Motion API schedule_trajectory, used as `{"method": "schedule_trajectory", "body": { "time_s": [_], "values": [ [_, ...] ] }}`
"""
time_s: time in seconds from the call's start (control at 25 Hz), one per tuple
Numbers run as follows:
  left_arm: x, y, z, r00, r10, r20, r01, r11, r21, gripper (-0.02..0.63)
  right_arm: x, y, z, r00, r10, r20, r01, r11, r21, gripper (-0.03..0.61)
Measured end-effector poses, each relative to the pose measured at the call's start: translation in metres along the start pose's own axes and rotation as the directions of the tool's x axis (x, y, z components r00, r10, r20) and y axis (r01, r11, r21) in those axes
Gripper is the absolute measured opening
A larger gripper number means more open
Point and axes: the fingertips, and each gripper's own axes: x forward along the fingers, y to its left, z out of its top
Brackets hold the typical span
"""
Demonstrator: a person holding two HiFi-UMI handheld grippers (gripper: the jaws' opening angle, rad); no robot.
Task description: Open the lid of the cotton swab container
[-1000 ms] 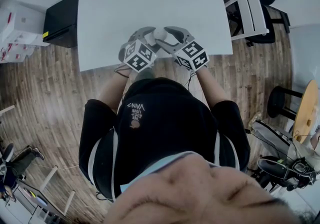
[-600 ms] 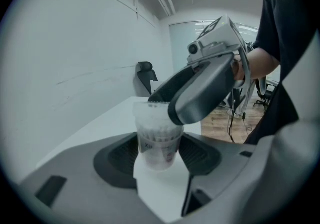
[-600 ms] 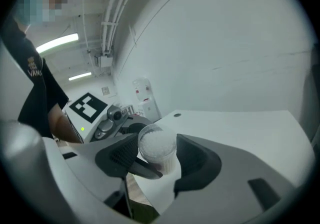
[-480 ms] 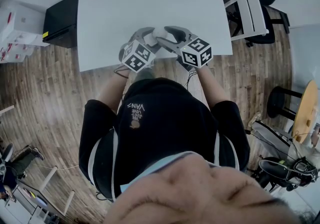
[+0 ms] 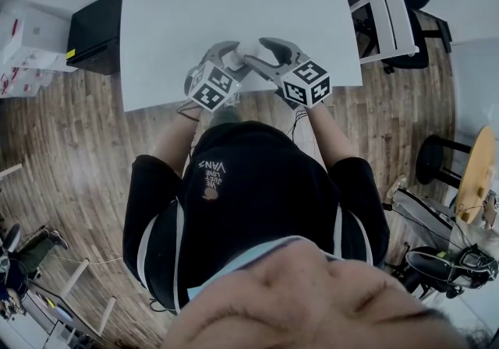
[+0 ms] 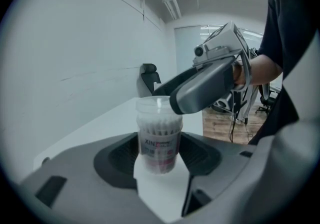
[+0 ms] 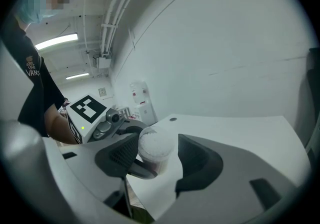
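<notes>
Your right gripper [image 7: 159,154] has rolled a little, and its marker cube [image 5: 305,82] turned. Its jaws stand around the lid [image 7: 156,143], one pad touching, a thin gap at the other. Your left gripper [image 6: 160,154] clamps the cotton swab container [image 6: 159,140] near the table's [image 5: 234,5] front edge.

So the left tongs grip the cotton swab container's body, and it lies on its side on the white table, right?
No: the cotton swab container stands upright on the white table, its body gripped by the left tongs, as the left gripper view shows.
</notes>
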Motion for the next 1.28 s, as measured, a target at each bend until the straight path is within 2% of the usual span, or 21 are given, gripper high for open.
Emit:
{"method": "schedule_trajectory", "body": {
  "time_s": [0.52,0.92,1.28],
  "values": [
    [0.002,0.002,-0.006,1.0,0.013,-0.017,-0.013,1.0,-0.023,0.259,-0.018,-0.022,0.02,0.995,-0.075,0.072,0.076,0.997,-0.012,0.25],
    [0.0,0.007,-0.005,1.0,0.017,-0.001,-0.017,0.999,-0.04,0.259,-0.03,-0.05,0.021,0.984,-0.159,0.076,0.16,0.987,-0.014,0.249],
    [-0.003,0.009,0.013,0.998,0.0,0.063,0.001,1.0,-0.022,0.259,-0.034,-0.065,0.017,0.979,-0.195,0.064,0.195,0.981,0.002,0.249]
  ]
}}
